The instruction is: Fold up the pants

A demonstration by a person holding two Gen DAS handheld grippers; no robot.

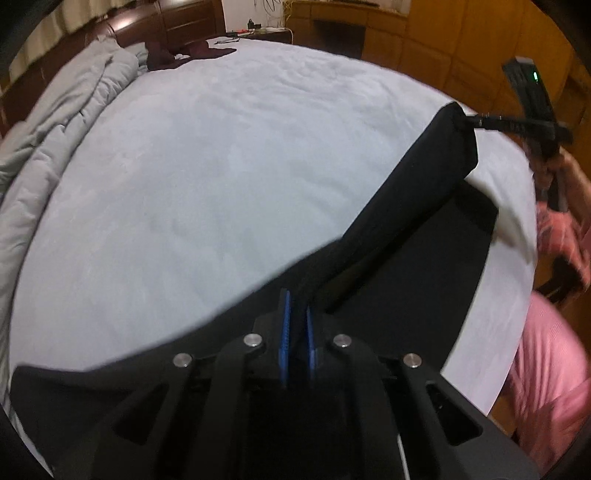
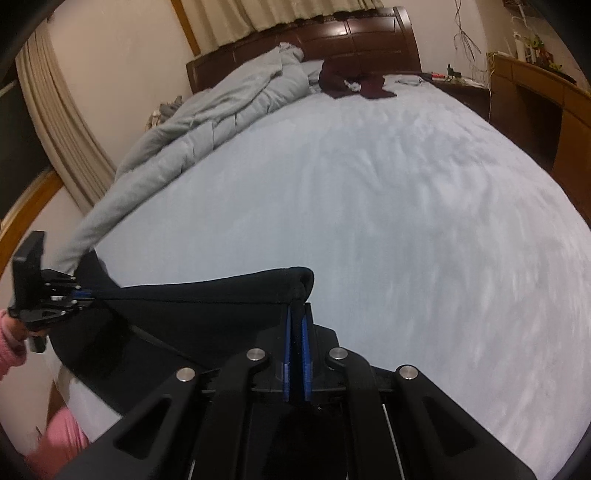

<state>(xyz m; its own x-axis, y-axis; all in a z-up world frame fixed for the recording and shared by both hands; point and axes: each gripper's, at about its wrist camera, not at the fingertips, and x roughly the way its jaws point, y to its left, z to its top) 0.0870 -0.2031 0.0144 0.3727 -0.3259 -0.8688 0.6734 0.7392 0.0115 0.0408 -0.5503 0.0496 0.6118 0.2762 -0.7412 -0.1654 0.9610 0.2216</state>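
Observation:
Black pants (image 1: 406, 192) hang stretched between my two grippers above the near edge of the light blue bed (image 1: 221, 166). My left gripper (image 1: 297, 306) is shut on one end of the pants' upper edge. My right gripper (image 1: 471, 120) is shut on the other end, at the right in the left wrist view. In the right wrist view the pants (image 2: 203, 295) run from my right gripper (image 2: 297, 308) leftward to my left gripper (image 2: 86, 293). The rest of the pants drapes down below the held edge, over the bed (image 2: 369, 203).
A bunched grey duvet (image 2: 229, 99) lies along the bed's left side. A dark red garment (image 2: 351, 83) lies near the wooden headboard (image 2: 354, 37). Wooden cabinets (image 1: 424, 33) stand beyond the bed's right side. The person's pink clothing (image 1: 546, 362) is at the near edge.

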